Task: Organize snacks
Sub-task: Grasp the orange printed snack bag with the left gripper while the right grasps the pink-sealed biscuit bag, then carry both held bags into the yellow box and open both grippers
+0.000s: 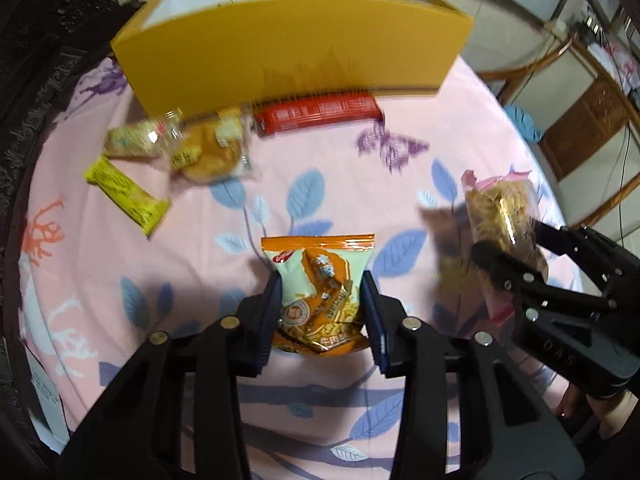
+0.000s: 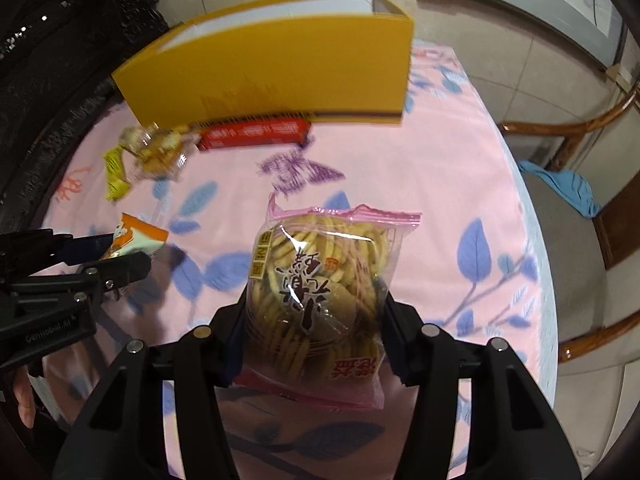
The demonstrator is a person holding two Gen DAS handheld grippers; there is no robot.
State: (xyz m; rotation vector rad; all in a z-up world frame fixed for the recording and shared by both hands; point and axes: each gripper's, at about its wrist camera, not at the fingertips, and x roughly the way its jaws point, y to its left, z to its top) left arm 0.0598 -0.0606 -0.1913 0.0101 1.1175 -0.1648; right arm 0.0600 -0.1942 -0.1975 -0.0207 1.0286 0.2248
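An orange and pale green snack bag [image 1: 320,264] lies on the pink flowered tablecloth [image 1: 192,240]. My left gripper [image 1: 322,280] is shut on it, one pad pressing each side of the bag. My right gripper [image 2: 316,296] is shut on a clear, pink-edged packet of round biscuits [image 2: 320,272] and holds it above the cloth. The left wrist view shows that packet [image 1: 504,208] and the right gripper [image 1: 508,236] at the right. In the right wrist view, the left gripper [image 2: 128,250] and its orange bag [image 2: 140,234] are at the left.
A tall open yellow box [image 1: 292,48] stands at the back of the table, a long red pack [image 1: 320,114] lying against its front. At back left lie a yellow bar [image 1: 128,196], a wrapped pastry [image 1: 208,152] and a pale packet [image 1: 136,140]. A wooden chair [image 2: 580,240] stands right of the table.
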